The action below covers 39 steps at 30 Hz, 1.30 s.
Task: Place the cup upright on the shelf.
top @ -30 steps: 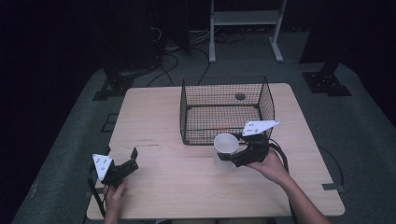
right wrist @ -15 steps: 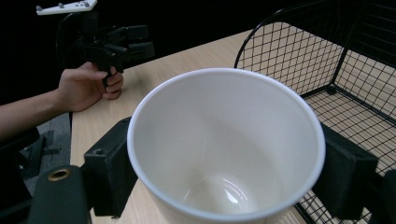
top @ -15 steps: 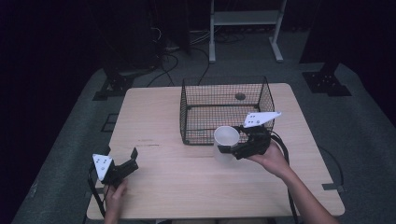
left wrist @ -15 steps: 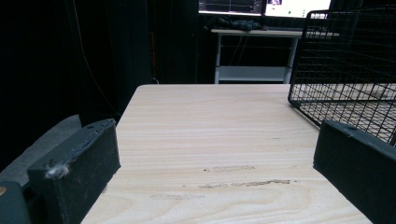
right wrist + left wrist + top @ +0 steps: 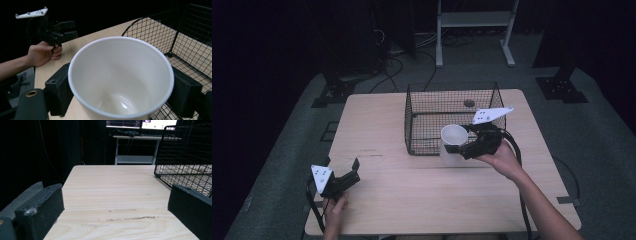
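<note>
Your right gripper [image 5: 460,148] clamps the white round cup [image 5: 454,143] at the black wire basket's [image 5: 451,116] near rim; catching it could tip the cup. Your left gripper [image 5: 351,173] rests open, near-left.

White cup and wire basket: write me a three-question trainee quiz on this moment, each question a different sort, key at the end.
1. True or false: the right gripper holds the white cup between its jaws.
2. Multiple choice: the left gripper is A) shut on the cup, B) open with nothing between its jaws, C) inside the wire basket.
3. Fill in: in the right gripper view, the cup's inside looks ____.

Key: 1 true. 2 B. 3 empty.
</note>
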Each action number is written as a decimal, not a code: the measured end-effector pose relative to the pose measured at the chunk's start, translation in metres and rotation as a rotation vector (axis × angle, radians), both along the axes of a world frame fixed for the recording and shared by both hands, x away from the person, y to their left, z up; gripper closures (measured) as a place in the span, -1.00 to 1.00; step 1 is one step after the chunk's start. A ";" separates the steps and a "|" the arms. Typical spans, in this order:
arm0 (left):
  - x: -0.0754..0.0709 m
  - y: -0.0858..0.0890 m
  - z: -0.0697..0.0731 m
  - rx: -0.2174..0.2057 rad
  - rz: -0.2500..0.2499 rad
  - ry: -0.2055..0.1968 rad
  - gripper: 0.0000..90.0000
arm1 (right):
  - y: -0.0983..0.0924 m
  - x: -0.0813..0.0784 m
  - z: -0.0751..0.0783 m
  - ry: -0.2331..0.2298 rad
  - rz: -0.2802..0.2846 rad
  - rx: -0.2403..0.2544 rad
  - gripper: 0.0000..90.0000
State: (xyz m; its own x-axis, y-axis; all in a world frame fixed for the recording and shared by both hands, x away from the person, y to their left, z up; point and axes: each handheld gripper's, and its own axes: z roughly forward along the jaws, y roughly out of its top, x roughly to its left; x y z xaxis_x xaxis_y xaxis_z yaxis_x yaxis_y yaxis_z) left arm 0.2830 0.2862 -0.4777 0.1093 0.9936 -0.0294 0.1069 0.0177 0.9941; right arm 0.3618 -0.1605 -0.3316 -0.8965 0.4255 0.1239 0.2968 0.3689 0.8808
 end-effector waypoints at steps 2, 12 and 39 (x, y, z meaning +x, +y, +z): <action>0.000 0.000 0.000 -0.001 0.001 0.000 -1.00 | 0.000 0.002 0.002 0.000 -0.004 0.000 -0.58; 0.000 0.000 0.000 -0.001 0.001 -0.001 -1.00 | 0.004 0.012 0.015 -0.014 -0.014 0.001 -0.58; 0.000 0.001 0.000 -0.005 0.000 -0.001 -1.00 | 0.014 0.044 0.030 -0.010 -0.043 -0.004 -0.58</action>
